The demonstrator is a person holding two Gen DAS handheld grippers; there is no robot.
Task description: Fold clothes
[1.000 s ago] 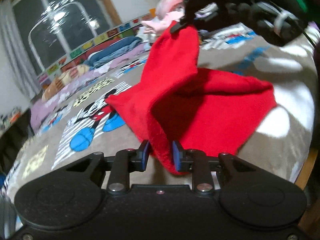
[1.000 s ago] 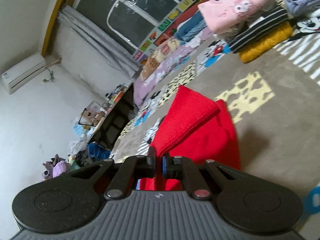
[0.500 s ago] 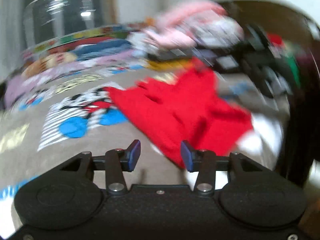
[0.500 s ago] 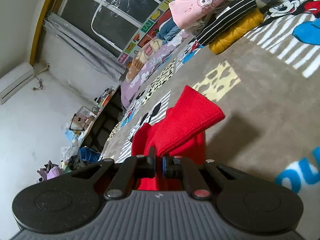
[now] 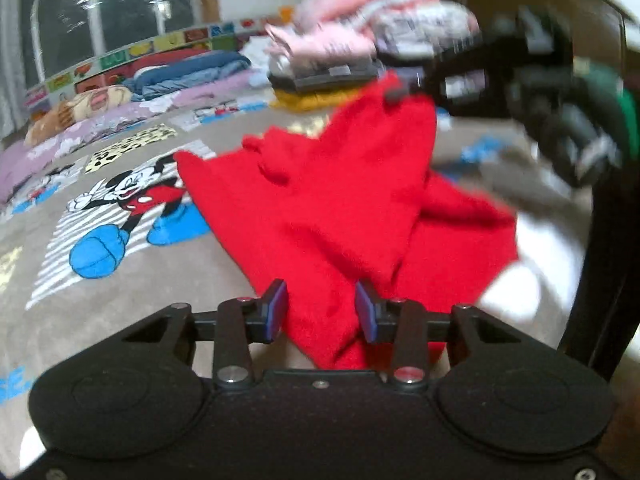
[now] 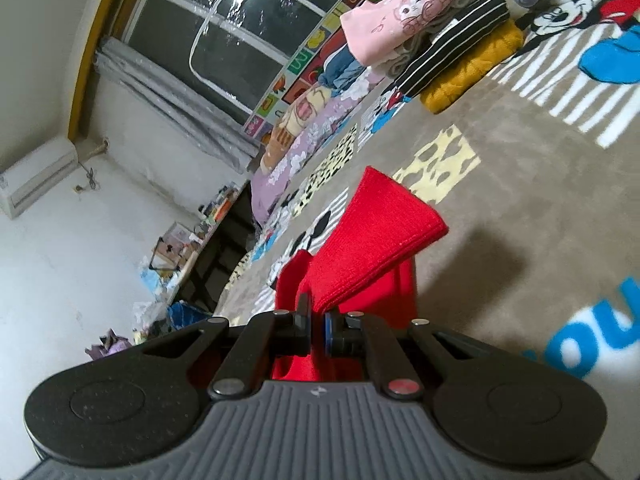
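Observation:
A red knit garment (image 5: 340,208) lies partly spread on the cartoon-print blanket (image 5: 120,216). One part of it is lifted toward the upper right, where my right gripper (image 5: 396,94) pinches it, blurred by motion. My left gripper (image 5: 321,312) is open just above the garment's near edge, with red cloth showing between and below its blue pads (image 5: 276,310). In the right wrist view my right gripper (image 6: 318,326) is shut on the red garment (image 6: 376,236), whose ribbed band sticks up past the fingers.
A stack of folded clothes (image 6: 436,40), pink on top, then striped, then mustard, sits at the far end of the blanket (image 6: 520,184). Bedding (image 5: 168,76) lines the window wall. A dark upright post (image 5: 608,240) stands at the right edge. A cluttered desk (image 6: 188,248) is beyond the bed.
My left gripper has let go of the red garment and opened wide; the near edge dropped onto the blanket. My right gripper keeps its hold and has carried its part across and lower.

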